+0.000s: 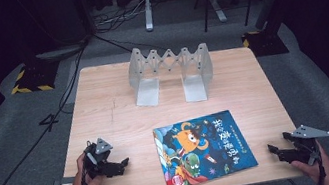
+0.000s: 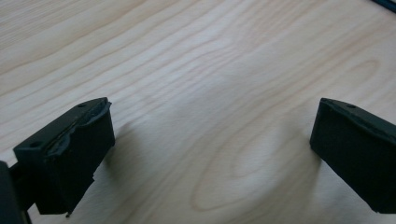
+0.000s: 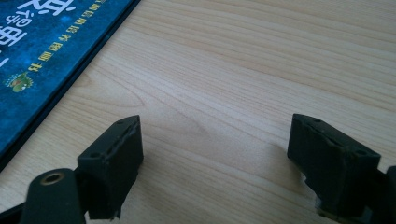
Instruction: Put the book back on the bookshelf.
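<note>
Wooden table (image 1: 104,107): light grain, carries all items listed.

Picture book (image 1: 203,148): blue cover with cartoon creatures, lies flat near the table's front edge, between the two grippers, touched by neither. In the right gripper view its blue cover (image 3: 42,56) fills the upper left corner.

Left gripper (image 1: 122,163): held in the person's left hand at the front left of the table, well apart from the book. Jaws stand wide apart over bare wood, nothing between them.

Right gripper (image 1: 273,149): at the front right corner, near the book's edge. Jaws wide apart, nothing held.

Folding book stand (image 1: 170,73): grey, accordion type, upright toward the far side.
</note>
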Available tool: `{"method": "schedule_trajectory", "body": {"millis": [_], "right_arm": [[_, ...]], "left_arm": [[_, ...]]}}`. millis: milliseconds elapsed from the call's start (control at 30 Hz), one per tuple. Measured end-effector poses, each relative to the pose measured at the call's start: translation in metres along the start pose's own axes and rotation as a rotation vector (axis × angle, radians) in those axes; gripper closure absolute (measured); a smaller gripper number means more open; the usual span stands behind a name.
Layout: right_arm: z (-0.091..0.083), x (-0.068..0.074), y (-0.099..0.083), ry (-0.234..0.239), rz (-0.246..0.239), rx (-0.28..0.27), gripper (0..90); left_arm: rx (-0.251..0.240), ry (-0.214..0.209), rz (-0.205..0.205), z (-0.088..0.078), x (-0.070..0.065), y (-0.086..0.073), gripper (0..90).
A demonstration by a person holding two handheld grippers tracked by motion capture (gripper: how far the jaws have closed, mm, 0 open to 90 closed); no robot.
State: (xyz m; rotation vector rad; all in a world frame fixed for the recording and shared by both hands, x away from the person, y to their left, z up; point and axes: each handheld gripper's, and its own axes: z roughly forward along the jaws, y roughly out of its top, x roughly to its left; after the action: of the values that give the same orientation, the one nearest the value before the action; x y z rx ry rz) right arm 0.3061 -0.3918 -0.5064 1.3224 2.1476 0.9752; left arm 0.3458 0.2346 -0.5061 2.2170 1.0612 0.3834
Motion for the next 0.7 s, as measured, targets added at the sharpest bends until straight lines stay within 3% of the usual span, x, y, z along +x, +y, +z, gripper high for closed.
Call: {"method": "schedule_trajectory", "body": {"millis": [167,267,400,633,700], "right_arm": [[0.0,0.001,0.0,0.015,-0.015,0.004,18.5],[0.0,0.003,0.001,0.032,-0.034,0.011,18.1],[-0.001,0.007,0.002,0.065,-0.079,0.021,18.0],[-0.001,0.023,0.005,0.154,-0.156,0.051,18.3],[0.002,0.036,0.009,0.204,-0.203,0.059,19.7]], "left_arm": [[0.001,-0.012,0.022,0.0,-0.008,0.001,0.2],[0.001,-0.047,0.052,-0.001,-0.009,-0.001,0.2],[0.003,-0.057,0.052,0.0,-0.009,-0.001,0.2],[0.011,-0.063,0.058,0.003,-0.014,0.004,0.4],[0.009,-0.082,0.08,0.007,-0.017,0.009,0.4]]}}
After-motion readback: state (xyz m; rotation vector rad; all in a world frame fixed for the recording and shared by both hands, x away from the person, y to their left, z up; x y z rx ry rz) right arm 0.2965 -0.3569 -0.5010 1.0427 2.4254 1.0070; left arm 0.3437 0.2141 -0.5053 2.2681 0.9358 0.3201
